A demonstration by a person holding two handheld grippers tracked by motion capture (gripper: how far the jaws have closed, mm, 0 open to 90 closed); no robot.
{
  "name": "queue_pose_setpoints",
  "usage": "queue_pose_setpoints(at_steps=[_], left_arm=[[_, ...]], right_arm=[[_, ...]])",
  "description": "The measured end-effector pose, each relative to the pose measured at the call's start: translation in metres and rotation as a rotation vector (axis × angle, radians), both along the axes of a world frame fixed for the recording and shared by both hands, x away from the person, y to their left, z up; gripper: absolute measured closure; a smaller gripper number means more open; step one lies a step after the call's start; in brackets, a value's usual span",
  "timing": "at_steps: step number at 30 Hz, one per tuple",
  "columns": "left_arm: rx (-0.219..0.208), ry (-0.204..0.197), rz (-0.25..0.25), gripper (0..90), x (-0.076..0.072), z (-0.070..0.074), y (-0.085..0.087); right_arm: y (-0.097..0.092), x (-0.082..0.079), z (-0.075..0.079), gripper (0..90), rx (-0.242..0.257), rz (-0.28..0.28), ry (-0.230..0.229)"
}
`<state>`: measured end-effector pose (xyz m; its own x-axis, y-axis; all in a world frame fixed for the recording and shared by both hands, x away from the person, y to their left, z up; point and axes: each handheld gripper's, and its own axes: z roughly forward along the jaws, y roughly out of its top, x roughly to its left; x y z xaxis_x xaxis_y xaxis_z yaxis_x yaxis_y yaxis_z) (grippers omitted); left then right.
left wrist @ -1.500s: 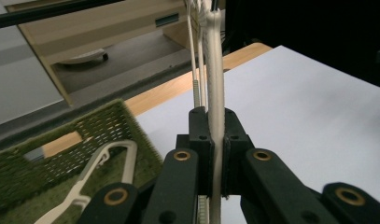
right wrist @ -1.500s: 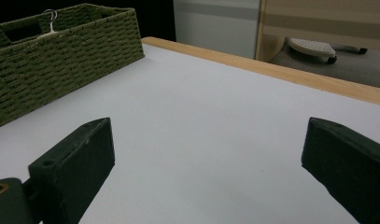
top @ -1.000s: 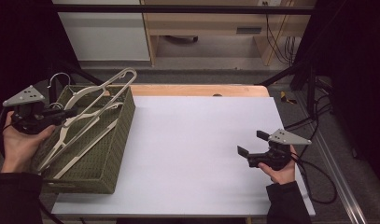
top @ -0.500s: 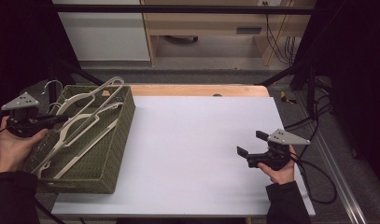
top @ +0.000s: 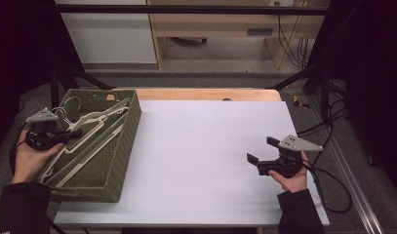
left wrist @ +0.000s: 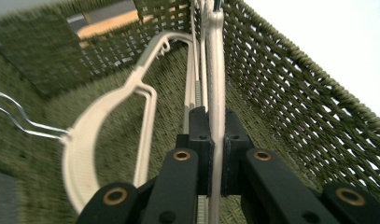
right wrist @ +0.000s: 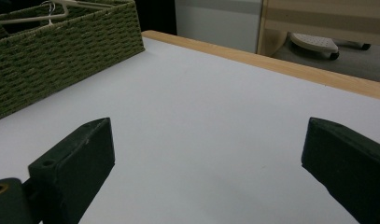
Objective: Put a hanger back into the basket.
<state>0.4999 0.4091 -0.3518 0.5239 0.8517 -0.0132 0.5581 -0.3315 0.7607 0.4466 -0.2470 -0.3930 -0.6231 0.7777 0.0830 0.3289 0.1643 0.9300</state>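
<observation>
A green woven basket (top: 130, 127) stands at the table's left and holds several cream plastic hangers (top: 99, 122). My left gripper (top: 75, 132) reaches into it from the left, shut on the bar of one cream hanger (left wrist: 216, 70), which runs straight up between the jaws (left wrist: 214, 122). A second hanger (left wrist: 108, 108) with a wire hook lies on the basket floor beside it. Over the white table at the right, my right gripper (top: 262, 150) is held level and open, with nothing between its jaws (right wrist: 211, 158).
The white tabletop (top: 206, 146) spreads between the basket and my right hand. A wooden strip (top: 210, 94) edges its far side. The basket's woven wall (left wrist: 295, 93) rises close on the right of the held hanger. Cables (top: 327, 180) trail off the right edge.
My left gripper has sunk with the hanger, which stuck up above the basket's rim before and now lies down inside it. The right gripper has kept still.
</observation>
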Motion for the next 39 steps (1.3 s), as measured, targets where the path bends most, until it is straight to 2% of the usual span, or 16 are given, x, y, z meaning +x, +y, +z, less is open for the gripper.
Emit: queue_pose_setpoints(at_steps=[6,8,9,11,13,15,17,18,19,20,23,28,31,34,37,39], left_arm=[[-0.007,0.030,0.010,85.4,0.003,-0.015,-0.003],[-0.033,0.041,0.021,85.1,0.004,-0.021,-0.001],[-0.033,0.041,0.021,85.0,0.004,-0.021,-0.001],[-0.040,0.050,0.043,84.8,0.004,-0.024,0.002],[-0.045,0.048,0.094,83.9,0.005,-0.025,0.004],[-0.034,0.044,0.109,83.3,0.006,-0.025,0.004],[0.024,0.041,0.158,82.6,0.008,-0.026,0.005],[0.024,0.041,0.158,82.2,0.008,-0.026,0.005],[0.051,0.056,0.208,81.4,0.010,-0.028,0.006],[0.073,0.066,0.219,80.5,0.010,-0.029,0.008],[0.102,0.085,0.251,72.9,0.012,-0.032,0.013],[0.102,0.110,0.300,60.0,0.011,-0.036,0.019],[0.098,0.149,0.340,52.5,0.011,-0.042,0.025],[0.104,0.154,0.351,51.2,0.009,-0.045,0.028],[0.085,0.154,0.359,50.7,0.006,-0.043,0.031],[0.093,0.141,0.356,49.4,0.004,-0.041,0.031]], right_arm=[[0.000,0.000,0.000,3.5,-0.004,0.001,-0.001],[0.000,0.000,0.000,3.5,-0.001,0.000,0.001],[0.000,0.000,0.000,3.5,-0.001,0.000,0.001],[0.000,0.000,0.000,3.5,-0.003,0.000,-0.001],[0.000,0.000,0.000,3.5,-0.005,0.003,0.000],[0.000,0.000,0.000,3.5,-0.005,0.003,-0.002],[0.000,0.000,0.000,3.6,-0.005,0.002,-0.001],[0.000,0.000,0.000,3.6,-0.005,0.002,-0.001],[0.000,0.000,0.000,3.6,-0.004,0.001,0.001],[0.000,0.000,0.000,3.6,-0.005,0.001,-0.002],[0.000,0.000,0.000,3.6,-0.009,0.004,-0.001],[0.002,0.001,-0.001,3.6,-0.013,0.004,0.002],[0.002,0.001,-0.002,3.6,-0.019,0.008,0.002],[0.002,0.001,-0.002,3.5,-0.017,0.009,0.001],[0.002,0.001,-0.002,3.5,-0.017,0.008,0.002],[0.002,0.001,-0.002,3.5,-0.016,0.007,0.000]])
